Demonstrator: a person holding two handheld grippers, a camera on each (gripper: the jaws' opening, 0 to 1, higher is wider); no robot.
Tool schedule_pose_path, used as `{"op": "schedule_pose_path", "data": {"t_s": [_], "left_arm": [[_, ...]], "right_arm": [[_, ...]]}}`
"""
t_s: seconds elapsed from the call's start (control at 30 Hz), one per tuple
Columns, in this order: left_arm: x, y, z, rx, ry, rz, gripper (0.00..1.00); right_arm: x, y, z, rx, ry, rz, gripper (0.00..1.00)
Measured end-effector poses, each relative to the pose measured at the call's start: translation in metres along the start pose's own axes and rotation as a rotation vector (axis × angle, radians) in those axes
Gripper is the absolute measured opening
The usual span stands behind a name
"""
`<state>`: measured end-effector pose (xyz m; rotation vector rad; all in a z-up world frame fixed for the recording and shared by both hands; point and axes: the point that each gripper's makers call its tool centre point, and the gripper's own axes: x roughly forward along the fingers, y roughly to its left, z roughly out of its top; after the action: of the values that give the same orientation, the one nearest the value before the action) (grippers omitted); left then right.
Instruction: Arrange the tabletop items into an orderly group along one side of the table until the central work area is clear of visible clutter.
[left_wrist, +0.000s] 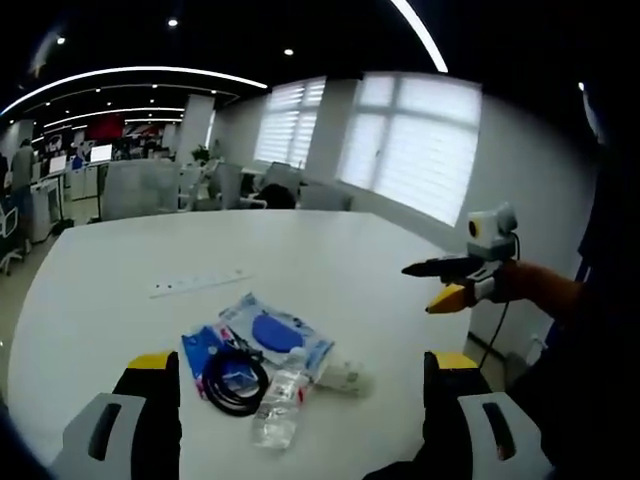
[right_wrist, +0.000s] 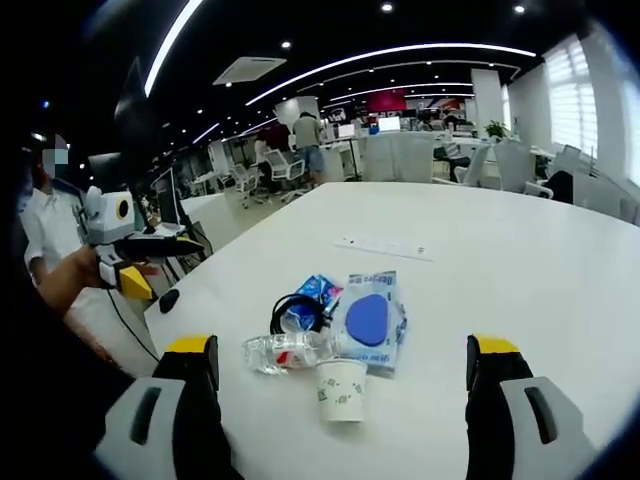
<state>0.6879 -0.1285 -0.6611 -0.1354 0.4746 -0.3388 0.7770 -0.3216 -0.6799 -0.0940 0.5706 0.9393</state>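
Both tongs, left (left_wrist: 297, 400) and right (right_wrist: 342, 385), gape wide with nothing in them, while the bottle (right_wrist: 285, 351), paper cup (right_wrist: 341, 388), cable (left_wrist: 235, 380) and blue packets (right_wrist: 370, 320) sit bunched mid-surface (right_wrist: 520, 270).

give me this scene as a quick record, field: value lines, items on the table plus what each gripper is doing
surface: round white table
cluster: clear plastic water bottle lying on its side, white paper cup upright, clear packet with a blue oval item, coiled black cable, small blue packet
apart from cluster: white power strip, farther along the table
left gripper: open, jaws flanking the cluster, holding nothing
right gripper: open, holding nothing
task state: items loosely piled, not yet arranged
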Motion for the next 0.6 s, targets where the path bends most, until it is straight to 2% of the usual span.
{"op": "schedule_pose_path", "data": {"t_s": [0.6], "left_arm": [[0.0017,-0.0016,-0.0038,-0.006,0.003,-0.003,1.0]], "right_arm": [[-0.0046,-0.0084,-0.0002,0.007,-0.006,-0.015,1.0]]}}
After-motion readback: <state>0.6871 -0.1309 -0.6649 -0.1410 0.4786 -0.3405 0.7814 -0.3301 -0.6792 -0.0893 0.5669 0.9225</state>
